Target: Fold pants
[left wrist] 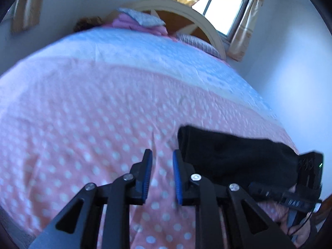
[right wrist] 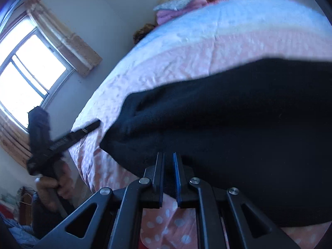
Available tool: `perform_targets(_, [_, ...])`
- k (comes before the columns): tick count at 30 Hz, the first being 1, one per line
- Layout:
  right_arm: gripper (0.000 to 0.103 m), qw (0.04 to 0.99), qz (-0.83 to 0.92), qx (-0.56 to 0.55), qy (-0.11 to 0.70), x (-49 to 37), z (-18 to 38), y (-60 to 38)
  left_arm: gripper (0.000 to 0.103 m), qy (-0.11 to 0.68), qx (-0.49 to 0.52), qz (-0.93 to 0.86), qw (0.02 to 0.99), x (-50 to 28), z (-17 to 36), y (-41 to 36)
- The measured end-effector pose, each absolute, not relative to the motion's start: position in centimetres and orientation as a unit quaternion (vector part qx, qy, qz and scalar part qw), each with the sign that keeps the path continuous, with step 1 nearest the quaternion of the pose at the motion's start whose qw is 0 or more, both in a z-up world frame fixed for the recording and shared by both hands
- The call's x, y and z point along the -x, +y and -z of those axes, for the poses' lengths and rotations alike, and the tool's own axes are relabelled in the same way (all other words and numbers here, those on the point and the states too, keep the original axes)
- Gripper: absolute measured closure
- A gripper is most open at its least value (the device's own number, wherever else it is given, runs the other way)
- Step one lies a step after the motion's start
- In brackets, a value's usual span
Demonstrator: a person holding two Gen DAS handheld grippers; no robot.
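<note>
Meanwhile, on the bed (left wrist: 83, 108):
Pants (right wrist: 238, 124): folded black bundle, long axis running rightward from the right gripper's tips.
Right gripper (right wrist: 168, 167): nearer, jaws nearly closed over the hem; a pinch looks likely.
Left gripper (left wrist: 162, 164): slightly parted, empty, pants to its right.

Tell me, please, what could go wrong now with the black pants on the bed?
1. The right tool is closed at the near edge of the black pants; if it grips only one layer, the bundle may unfold when pulled.
2. The left tool holds nothing and sits over bare bedspread beside the pants, so that end is free and may drag or bunch.
3. The pants lie near the bed's edge and could slide off.
</note>
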State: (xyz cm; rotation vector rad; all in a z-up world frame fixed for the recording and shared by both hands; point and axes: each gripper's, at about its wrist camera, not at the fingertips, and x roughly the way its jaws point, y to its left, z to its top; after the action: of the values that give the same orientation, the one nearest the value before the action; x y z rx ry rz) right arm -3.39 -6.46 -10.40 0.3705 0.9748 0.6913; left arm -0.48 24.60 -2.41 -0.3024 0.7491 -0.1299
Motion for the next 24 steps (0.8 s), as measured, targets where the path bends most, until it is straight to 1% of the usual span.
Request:
perform_targets(3, [0.094,0.782,-0.346,-0.235,0.462,2.5,11.3,-6.9,0.082,0.347,0.123,0.105,0.924,0.2,0.6,21.7])
perform_targets(4, [0.094,0.781,-0.349,-0.243,0.457,2.4,11.0,-7.3,0.08,0.348,0.11,0.114,0.924,-0.1,0.5,20.5])
perform_targets(6, [0.094,0.793,-0.343,-0.269,0.425,2.6,9.4,-9.6,0.068,0.357,0.086,0.123,0.922,-0.7,1.1,18.0])
perform_targets(8, [0.094,0.812,-0.327,-0.283,0.393,3.1,7.7,-12.6,0.062,0.375,0.077,0.118,0.916,-1.5,2.5,16.3])
perform_targets(10, [0.094,0.838,-0.291,-0.307,0.345,4.3,5.5,-18.4,0.062,0.392,0.064,0.107,0.912,-1.9,4.1,15.2])
perform_targets(11, [0.091,0.849,-0.27,-0.32,0.323,5.0,4.6,-21.6,0.062,0.401,0.052,0.091,0.91,-2.1,4.9,14.8])
perform_targets(12, [0.087,0.857,-0.251,-0.33,0.307,5.6,4.1,-24.2,0.062,0.403,0.045,0.082,0.91,-2.2,5.1,14.5])
perform_targets(13, [0.068,0.864,-0.228,-0.34,0.292,6.3,3.8,-27.1,0.062,0.389,0.036,0.079,0.917,-1.6,5.4,14.3])
perform_targets(14, [0.041,0.873,-0.194,-0.352,0.277,7.1,3.6,-30.5,0.059,0.374,0.018,0.073,0.924,-1.2,5.5,13.9])
perform_targets(15, [0.031,0.883,-0.137,-0.367,0.258,8.3,3.6,-35.1,0.056,0.375,0.001,0.069,0.924,-1.0,5.5,13.5])
perform_targets(16, [0.027,0.888,-0.095,-0.376,0.245,9.3,3.7,-38.3,0.054,0.375,-0.016,0.065,0.925,-0.9,5.4,12.9])
perform_targets(18, [0.027,0.89,-0.019,-0.388,0.24,10.8,4.2,-44.7,0.044,0.376,-0.048,0.052,0.924,-0.9,5.6,12.0])
perform_targets(19, [0.027,0.888,0.015,-0.392,0.239,11.4,4.6,-47.4,0.042,0.377,-0.053,0.046,0.923,-0.9,5.6,11.9])
perform_targets(24, [0.027,0.849,0.122,-0.458,0.234,12.9,7.9,-59.2,0.033,0.385,-0.014,0.025,0.922,-1.7,5.5,11.8])
